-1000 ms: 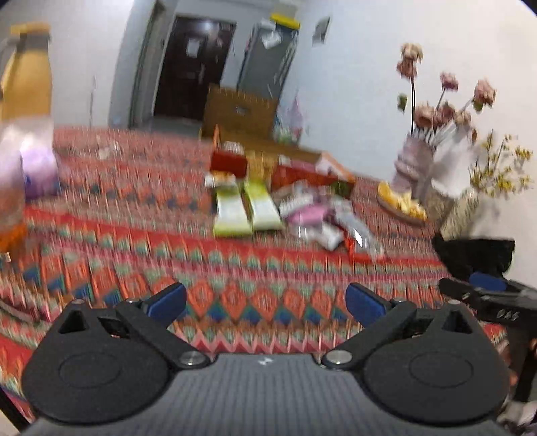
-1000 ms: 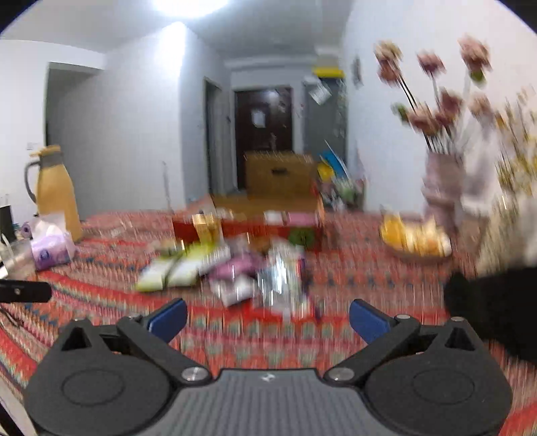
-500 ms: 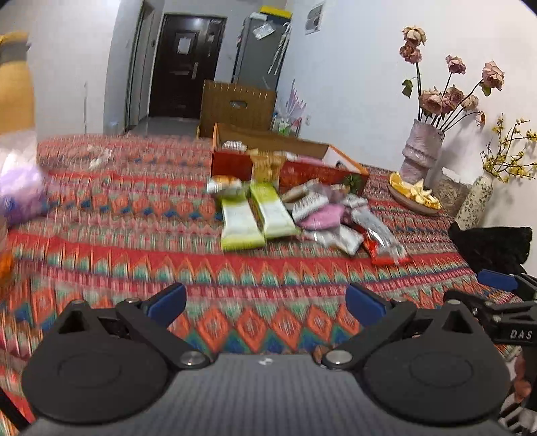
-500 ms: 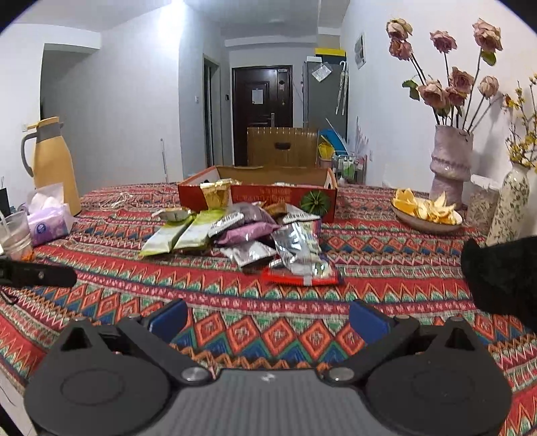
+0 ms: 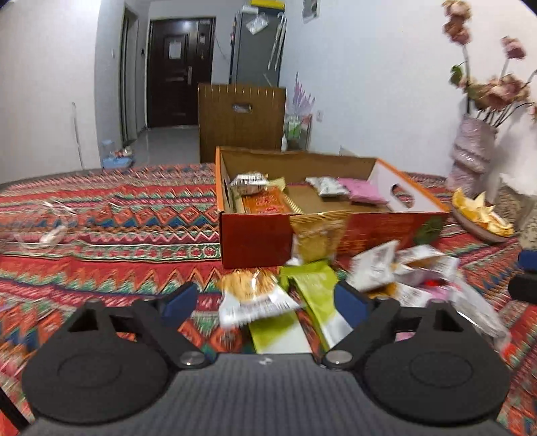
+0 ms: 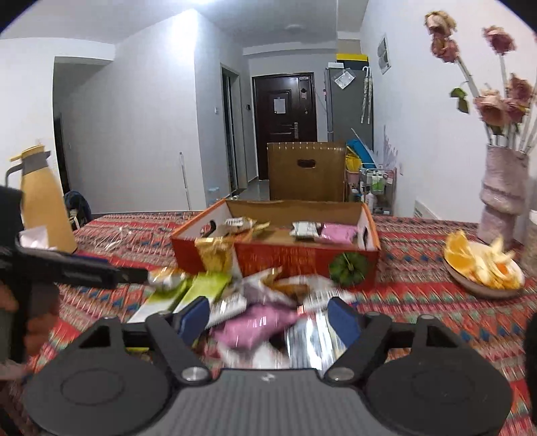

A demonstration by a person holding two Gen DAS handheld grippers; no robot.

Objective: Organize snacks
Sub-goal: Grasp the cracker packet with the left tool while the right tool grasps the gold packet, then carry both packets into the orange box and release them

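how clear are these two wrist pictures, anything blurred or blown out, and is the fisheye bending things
Left wrist view: the snack pile is motion-smeared, while the box stays fairly readable; the walls bow outward. Right wrist view: the pink packet and silver ones near the right tool are streaked, the ceiling light blows out to white, and the corners go dark.

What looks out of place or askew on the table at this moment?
A gold snack packet hangs over the front wall of the cardboard box, half in and half out. Most other snack packets lie in a loose overlapping heap on the tablecloth before it. Nothing looks spilled or torn.
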